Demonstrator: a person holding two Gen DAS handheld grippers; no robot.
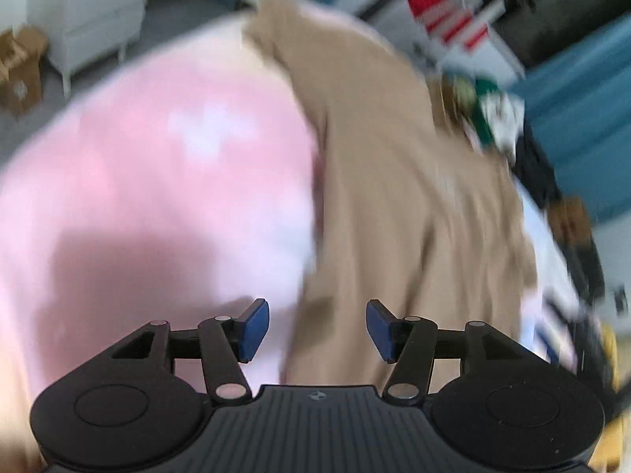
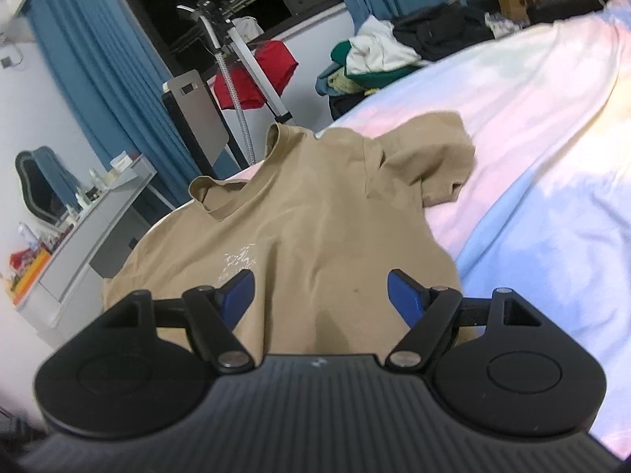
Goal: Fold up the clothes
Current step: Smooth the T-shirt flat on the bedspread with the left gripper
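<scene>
Looking down from the left wrist view, everything is smearing with motion blur. The left gripper (image 1: 317, 329) is hanging over the tan t-shirt (image 1: 394, 181), which is lying on the pink bedspread (image 1: 138, 165). Its blue pads (image 1: 254, 329) are standing partly apart, nothing between them, no cloth pinched. Left of the shirt, only bedspread is showing; right of the shirt, a clothes pile (image 1: 497, 118) is blurring past. Whether the pads are brushing the shirt is too blurred to tell.

Switching to the right wrist view, the same t-shirt (image 2: 299, 228) is lying flat, chest print up, collar (image 2: 236, 181) pointing away, probably spread out so the folds can start. The sleeve (image 2: 430, 161) on the shirt's right side is bunching up on the bedspread (image 2: 532, 157). The right gripper (image 2: 319, 299) is hovering above the shirt's lower body, pads (image 2: 406, 297) wide apart, gripping nothing. Beyond the collar, a clothes steamer (image 2: 232, 63) and a red garment (image 2: 256, 75) are standing off the bed; beyond the sleeve, a clothes pile (image 2: 374, 59) is waiting, likely next for folding.
</scene>
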